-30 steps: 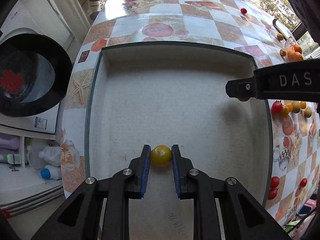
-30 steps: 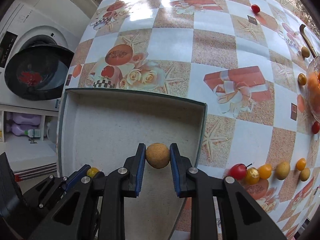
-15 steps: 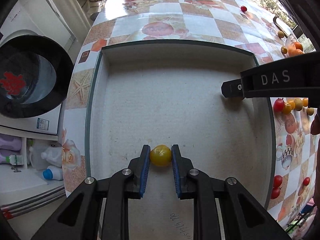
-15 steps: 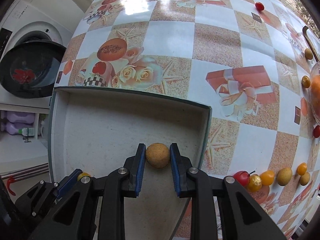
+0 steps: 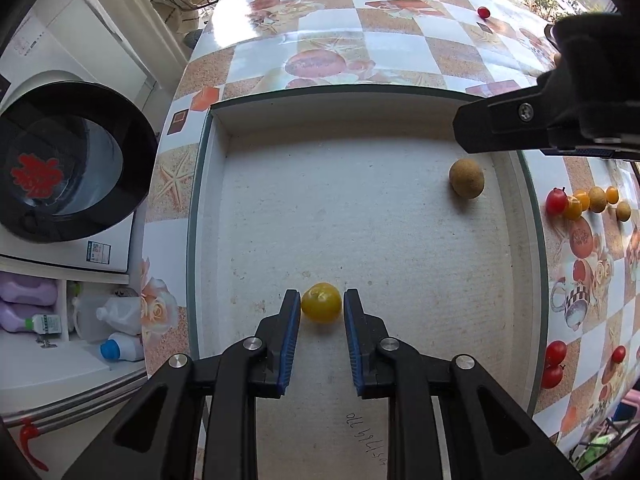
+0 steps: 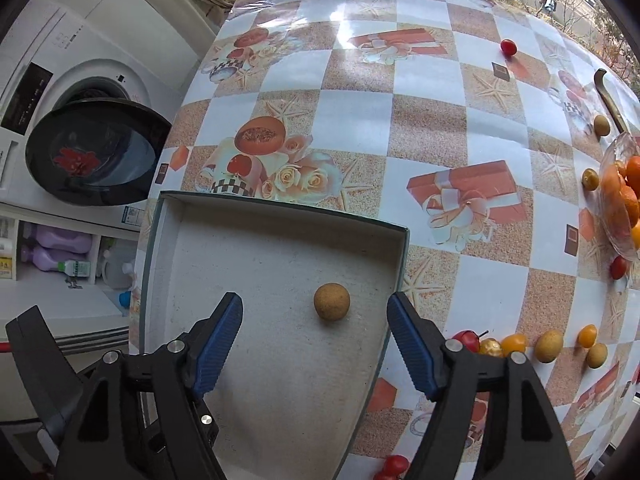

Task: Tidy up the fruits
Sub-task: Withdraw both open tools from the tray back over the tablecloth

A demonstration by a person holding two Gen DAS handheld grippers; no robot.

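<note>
A shallow white tray lies on the patterned table. My left gripper is low in the tray with a yellow tomato between its blue pads; small gaps show on both sides, so it is slightly open. A brown round fruit rests on the tray floor near the right wall. My right gripper is wide open above it and empty.
A row of small red, yellow and brown fruits lies on the table right of the tray. A glass bowl of oranges stands at the far right. A lone red tomato lies far back. A washing machine stands left of the table.
My right gripper has opened and let go of the brown fruit, which now lies on the tray floor. My left gripper's pads have parted slightly from the yellow tomato.
</note>
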